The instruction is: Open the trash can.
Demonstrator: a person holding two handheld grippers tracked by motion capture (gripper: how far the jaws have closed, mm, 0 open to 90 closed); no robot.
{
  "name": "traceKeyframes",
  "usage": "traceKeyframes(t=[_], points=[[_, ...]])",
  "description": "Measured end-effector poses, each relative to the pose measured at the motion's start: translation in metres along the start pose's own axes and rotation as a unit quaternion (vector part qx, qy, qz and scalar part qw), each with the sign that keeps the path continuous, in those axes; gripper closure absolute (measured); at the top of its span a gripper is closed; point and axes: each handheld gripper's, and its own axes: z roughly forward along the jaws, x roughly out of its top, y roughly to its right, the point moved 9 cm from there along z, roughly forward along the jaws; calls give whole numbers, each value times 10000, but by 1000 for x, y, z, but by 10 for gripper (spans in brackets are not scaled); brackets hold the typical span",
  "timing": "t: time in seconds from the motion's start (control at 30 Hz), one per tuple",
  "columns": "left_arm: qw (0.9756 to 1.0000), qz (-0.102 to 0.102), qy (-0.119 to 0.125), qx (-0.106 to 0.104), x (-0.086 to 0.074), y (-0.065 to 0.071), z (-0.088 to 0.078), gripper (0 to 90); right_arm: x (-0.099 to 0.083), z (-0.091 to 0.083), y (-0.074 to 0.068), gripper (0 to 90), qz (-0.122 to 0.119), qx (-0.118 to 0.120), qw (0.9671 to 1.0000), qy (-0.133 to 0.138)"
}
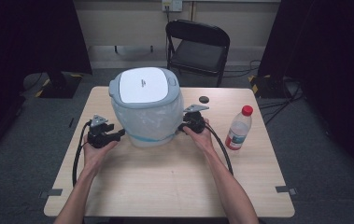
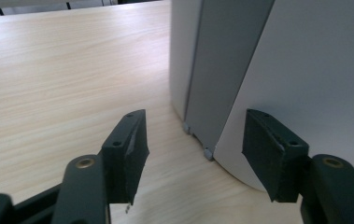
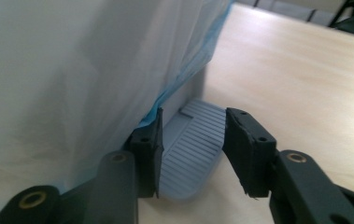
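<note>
A pedal bin [image 1: 144, 116] with a white lid [image 1: 143, 85] stands at the middle back of the table, a clear bag [image 3: 72, 70] with a blue hem draped down over its body. My left gripper [image 1: 120, 134] lies low on the table at the bin's left side. In the left gripper view its jaws [image 2: 195, 149] stand open, with the bin's grey-and-white base wall [image 2: 305, 70] just ahead and nothing pinched. My right gripper [image 1: 183, 126] sits at the bin's right base. Its open jaws [image 3: 195, 126] straddle the grey ribbed foot pedal [image 3: 188, 161]; the far pad is apart from it.
A water bottle [image 1: 238, 128] with a red cap stands on the table's right side. A small black disc [image 1: 204, 99] lies behind the right gripper. A black folding chair [image 1: 198, 44] stands beyond the far edge. The light wooden table [image 1: 174, 177] stretches toward me.
</note>
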Motion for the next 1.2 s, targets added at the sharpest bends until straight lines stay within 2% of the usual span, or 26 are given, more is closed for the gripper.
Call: traceKeyframes(t=[0.07, 0.1, 0.2, 0.3, 0.4, 0.43, 0.47, 0.5, 0.53, 0.57, 0.6, 0.7, 0.73, 0.77, 0.8, 0.83, 0.87, 0.9, 0.97, 1.0, 1.03, 1.07, 1.13, 1.17, 1.2], points=[[10000, -17, -61, -41, 0, -2, -1, 449, -3, -1, -12, 632, -293, -39, 9996, -28], [9999, -2, -63, -83, 0, -2, -2, 492, -4, -3, -16, 637, -346, -64, 9994, -25], [10000, 48, -61, -60, 0, -2, -3, 552, -9, -11, -26, 637, -292, -9, 9996, 41], [9999, 106, -123, -18, -2, -4, -1, 590, -14, -18, -38, 653, -417, -25, 9991, 59], [9999, 50, -99, -12, -3, -6, -2, 642, -19, -27, -52, 646, -560, 121, 9984, 20], [9999, 50, -99, -12, -3, -6, -2, 649, -19, -27, -52, 646, -560, 121, 9984, 20], [9999, -17, -104, -25, -3, -6, -3, 649, -21, -29, -58, 642, -560, 172, 9983, 26], [9999, -62, -83, -8, -3, -6, -3, 690, -25, -34, -69, 635, -583, 264, 9979, 14], [10000, -68, -50, -4, -4, -5, -3, 690, -27, -37, -74, 626, -563, 320, 9979, 5], [9999, -114, -23, -88, -5, -4, -3, 694, -30, -39, -79, 630, -515, 355, 9980, -11], [9999, -129, -23, -104, -5, -3, -3, 694, -33, -43, -82, 634, -370, 337, 9987, -35], [9998, -158, 51, -102, -6, 0, -3, 685, -38, -50, -90, 647, -313, 299, 9991, -42], [9996, -253, 89, -108, -7, 0, -3, 678, -41, -52, -95, 642, -326, 322, 9989, -59], [9994, -303, 105, -118, -7, 0, -2, 659, -45, -55, -100, 621, -399, 329, 9985, -156], [9996, -269, 104, -50, -8, 1, -2, 643, -47, -57, -104, 601, -387, 343, 9985, -191], [9996, -254, 112, 54, -8, 0, -3, 579, -49, -60, -105, 537, -384, 328, 9985, -216], [9991, -418, 71, 19, -11, 1, -5, 509, -50, -61, -104, 504, -364, 320, 9985, -267], [9988, -490, -14, -25, -13, 2, -7, 530, -51, -64, -99, 511, -325, 292, 9986, -304], [9987, -445, -43, 250, -14, 0, -14, 528, -51, -69, -85, 503, -257, 39, 9991, -334], [9985, -523, 32, 129, -14, 2, -19, 531, -51, -73, -76, 501, -269, -85, 9991, -331], [9985, -523, 32, 129, -14, 2, -19, 529, -54, -77, -63, 501, -251, -226, 9988, -364], [9989, -421, 14, 211, -16, 5, -26, 520, -56, -80, -54, 501, -200, -371, 9983, -407], [9995, -298, -133, -35, -23, 15, -29, 514, -63, -80, -36, 497, -77, -553, 9974, -447], [9995, -298, -133, -35, -23, 15, -29, 502, -63, -80, -36, 497, -77, -553, 9974, -447], [9997, -194, -111, 8, -26, 20, -30, 511, -68, -74, -25, 493, -8, -737, 9960, -507]])
